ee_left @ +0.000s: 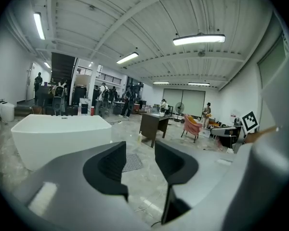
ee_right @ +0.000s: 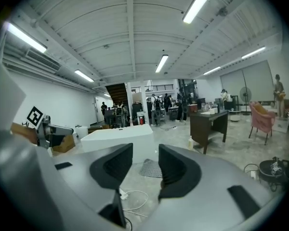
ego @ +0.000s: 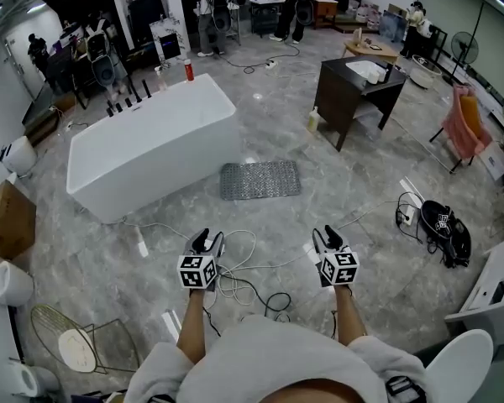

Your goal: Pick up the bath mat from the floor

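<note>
Grey, seemingly marbled floor [ego: 336,212] bears bath mat [ego: 260,180], white tub [ego: 151,145], loose cables [ego: 238,277].

**Stone sheen, nubbly mat, matt plastic**

The floor [ego: 336,200] is polished grey marble-look tile with a soft sheen. The bath mat [ego: 259,180] looks grey and nubbly. The bathtub [ego: 151,145] is smooth white. The table [ego: 353,95] looks like dark matt wood. The left gripper [ee_left: 139,153] and right gripper [ee_right: 145,158] have matt grey plastic shells and ribbed black pads.

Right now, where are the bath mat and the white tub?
bath mat [ego: 260,180]: head view, middle of its bumpy top.
white tub [ego: 168,170]: head view, its near side wall.
</note>
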`<state>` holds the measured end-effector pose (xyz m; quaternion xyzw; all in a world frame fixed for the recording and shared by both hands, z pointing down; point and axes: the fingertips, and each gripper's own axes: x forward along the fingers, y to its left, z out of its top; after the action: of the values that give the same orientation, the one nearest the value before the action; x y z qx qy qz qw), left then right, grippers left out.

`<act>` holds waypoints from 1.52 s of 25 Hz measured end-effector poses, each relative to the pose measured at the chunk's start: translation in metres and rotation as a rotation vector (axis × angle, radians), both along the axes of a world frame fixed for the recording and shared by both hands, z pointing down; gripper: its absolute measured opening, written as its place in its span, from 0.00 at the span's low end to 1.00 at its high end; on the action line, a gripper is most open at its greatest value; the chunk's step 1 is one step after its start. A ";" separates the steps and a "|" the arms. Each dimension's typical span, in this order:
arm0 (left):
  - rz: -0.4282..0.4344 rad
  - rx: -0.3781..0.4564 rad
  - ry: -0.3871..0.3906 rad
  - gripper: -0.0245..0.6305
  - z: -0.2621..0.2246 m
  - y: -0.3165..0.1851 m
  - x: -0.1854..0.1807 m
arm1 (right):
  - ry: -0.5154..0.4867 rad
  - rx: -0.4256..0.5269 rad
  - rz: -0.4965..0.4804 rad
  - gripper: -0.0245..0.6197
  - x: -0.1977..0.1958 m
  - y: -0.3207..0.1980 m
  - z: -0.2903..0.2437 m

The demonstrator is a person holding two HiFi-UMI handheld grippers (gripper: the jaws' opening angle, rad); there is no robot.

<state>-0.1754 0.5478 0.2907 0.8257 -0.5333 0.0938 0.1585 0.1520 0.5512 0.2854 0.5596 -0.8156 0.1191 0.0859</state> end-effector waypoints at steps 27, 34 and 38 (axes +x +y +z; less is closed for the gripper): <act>-0.071 -0.024 -0.016 0.30 0.009 0.029 0.061 | 0.082 -0.043 -0.045 0.31 0.055 0.017 0.020; -0.083 -0.020 -0.024 0.30 0.009 0.014 0.064 | 0.070 -0.040 -0.040 0.31 0.061 0.000 0.024; -0.085 -0.016 -0.024 0.30 0.012 -0.002 0.065 | 0.073 -0.035 -0.043 0.31 0.061 -0.015 0.026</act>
<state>-0.1100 0.5460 0.3030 0.7997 -0.5690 0.1013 0.1626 0.2135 0.5364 0.3111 0.5443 -0.8217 0.1108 0.1280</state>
